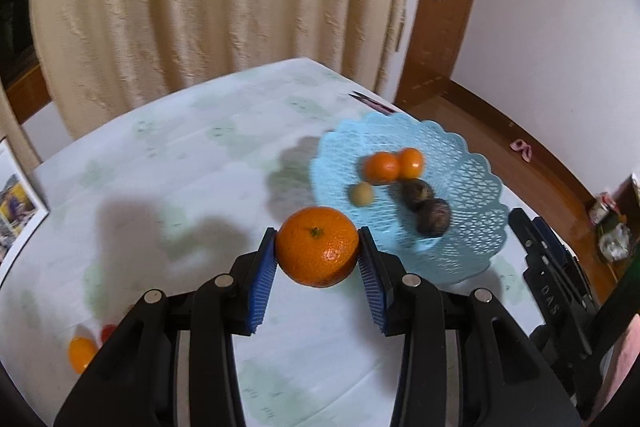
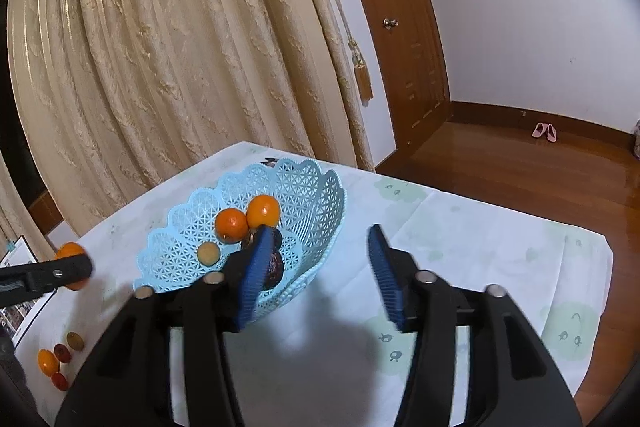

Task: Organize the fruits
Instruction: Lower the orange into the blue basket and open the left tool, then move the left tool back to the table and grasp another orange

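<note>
My left gripper [image 1: 318,233] is shut on a large orange [image 1: 318,247], its blue pads pressing both sides, just above the table and near the basket's close rim. The light blue lattice basket [image 1: 472,187] holds two small oranges [image 1: 382,167], two dark fruits [image 1: 434,217] and a small yellowish fruit [image 1: 362,193]. In the right wrist view my right gripper [image 2: 320,231] stands open with nothing between its fingers, just in front of the basket [image 2: 316,195]; its left finger overlaps the dark fruits. The left gripper [image 2: 60,273] and its orange [image 2: 70,251] show at the far left.
Several small loose fruits [image 2: 60,359] lie on the table's near left part, on a pale patterned tablecloth [image 2: 480,227]. A printed sheet [image 1: 16,203] lies at the left edge. Cream curtains [image 2: 160,47] hang behind; a wooden door [image 2: 400,27] and wooden floor lie to the right.
</note>
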